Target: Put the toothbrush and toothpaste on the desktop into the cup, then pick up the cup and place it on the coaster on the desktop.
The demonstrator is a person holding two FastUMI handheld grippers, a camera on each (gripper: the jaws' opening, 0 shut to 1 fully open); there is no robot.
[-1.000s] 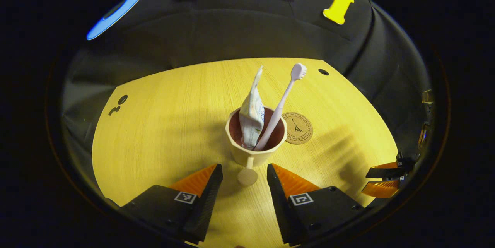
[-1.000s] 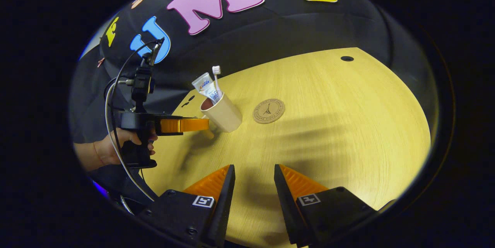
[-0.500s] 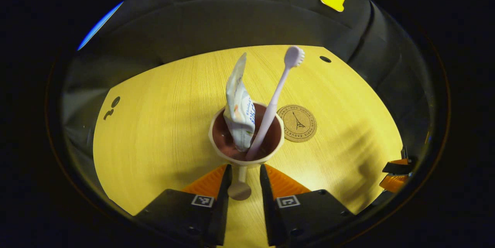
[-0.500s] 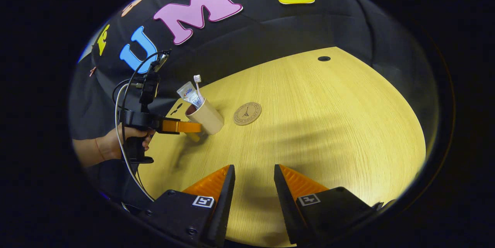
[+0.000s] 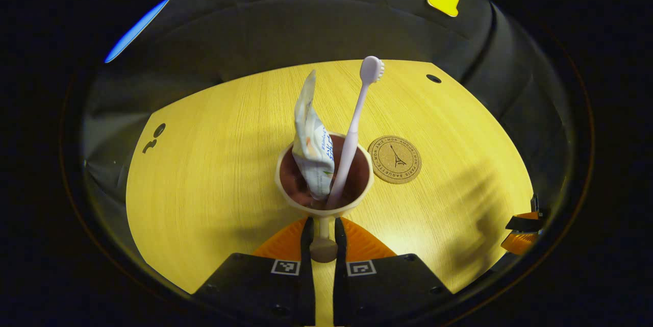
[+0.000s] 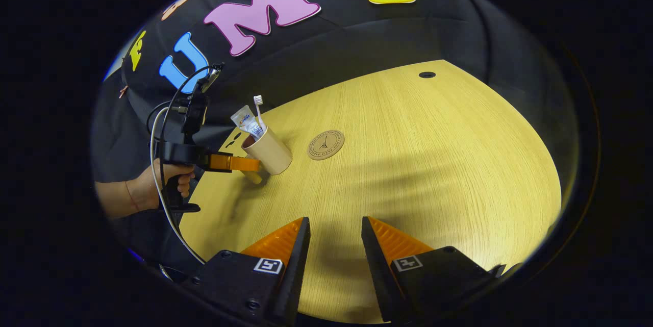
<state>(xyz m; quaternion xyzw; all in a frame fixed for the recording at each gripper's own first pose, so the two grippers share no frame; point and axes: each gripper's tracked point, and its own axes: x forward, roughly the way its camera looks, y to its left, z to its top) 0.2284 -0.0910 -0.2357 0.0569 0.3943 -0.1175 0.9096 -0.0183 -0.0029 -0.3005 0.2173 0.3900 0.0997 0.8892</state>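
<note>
Left gripper view has the left gripper (image 5: 322,226) clamped on the handle of the cup (image 5: 323,178), which holds the toothpaste (image 5: 312,139) and toothbrush (image 5: 353,127) just beside the coaster (image 5: 395,159), while right gripper view shows the right gripper (image 6: 331,225) parted above the desktop (image 6: 433,164), holding nothing.

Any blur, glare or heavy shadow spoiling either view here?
Left gripper view: sharp; cup, toothbrush and coaster are crisp, with soft shadows on the desktop. Right gripper view: sharp, banded shadows cross the desktop, strong fisheye bending at edges. No glare.
</note>
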